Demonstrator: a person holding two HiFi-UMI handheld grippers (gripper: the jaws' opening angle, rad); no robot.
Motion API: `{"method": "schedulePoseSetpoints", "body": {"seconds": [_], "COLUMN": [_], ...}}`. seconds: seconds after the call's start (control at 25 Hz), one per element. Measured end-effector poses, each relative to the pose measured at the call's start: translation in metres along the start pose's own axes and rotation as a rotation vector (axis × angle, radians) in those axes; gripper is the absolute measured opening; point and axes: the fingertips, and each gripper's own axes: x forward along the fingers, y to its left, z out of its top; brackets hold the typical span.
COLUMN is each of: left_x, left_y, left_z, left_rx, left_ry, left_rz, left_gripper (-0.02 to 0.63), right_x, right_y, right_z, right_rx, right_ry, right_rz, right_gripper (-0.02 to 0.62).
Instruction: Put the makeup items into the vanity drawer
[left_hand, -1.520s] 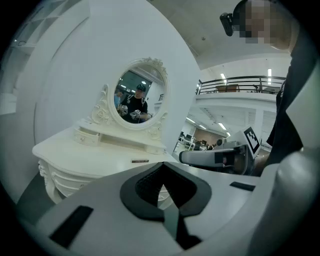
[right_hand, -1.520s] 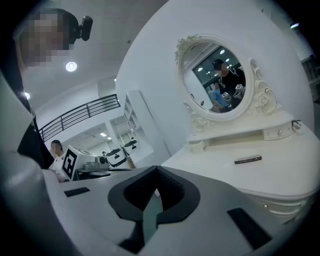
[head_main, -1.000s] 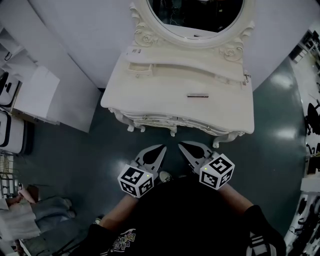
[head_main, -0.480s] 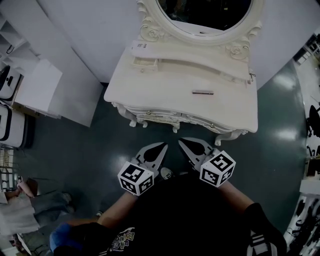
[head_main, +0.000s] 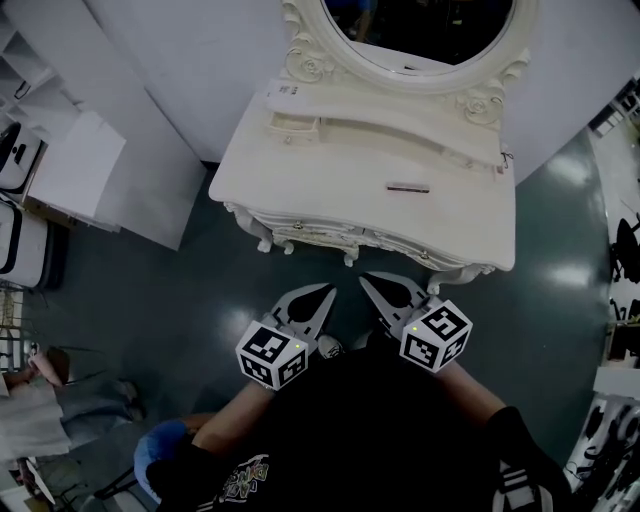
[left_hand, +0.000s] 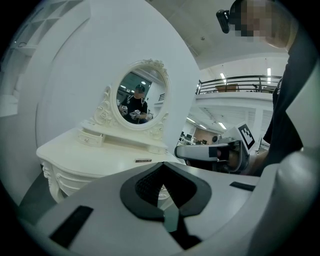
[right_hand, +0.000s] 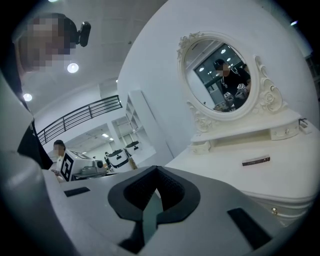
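Note:
A cream vanity table (head_main: 330, 195) with an oval mirror stands in front of me. One slim dark makeup item (head_main: 407, 187) lies on its top, right of centre; it also shows in the left gripper view (left_hand: 143, 160) and in the right gripper view (right_hand: 256, 161). The front drawers (head_main: 300, 238) are closed. My left gripper (head_main: 322, 295) and right gripper (head_main: 368, 283) hang close to my body, short of the table's front edge. Both are shut and hold nothing, as the left gripper view (left_hand: 162, 165) and the right gripper view (right_hand: 156, 169) show.
A small drawer unit (head_main: 285, 125) and a raised shelf sit at the back of the tabletop under the mirror. White shelving (head_main: 85, 175) stands to the left on the dark floor. A person (head_main: 40, 400) is at the lower left.
The view has crept slightly toward the vanity. Both grippers stay shut in nearly the same place. The person at the lower left has shifted.

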Motion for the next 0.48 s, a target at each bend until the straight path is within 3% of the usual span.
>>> {"method": "schedulePoseSetpoints", "body": {"seconds": [0.48], "left_x": [0.033], "left_y": [0.019], "left_z": [0.029], "left_rx": [0.002], "left_ry": [-0.026], "left_rz": [0.081], "left_gripper": [0.002], "right_x": [0.025], "right_y": [-0.035], "right_z": [0.035], "right_rx": [-0.023], "right_ry": [0.028], "right_rz": [0.083], "right_gripper": [0.028]}}
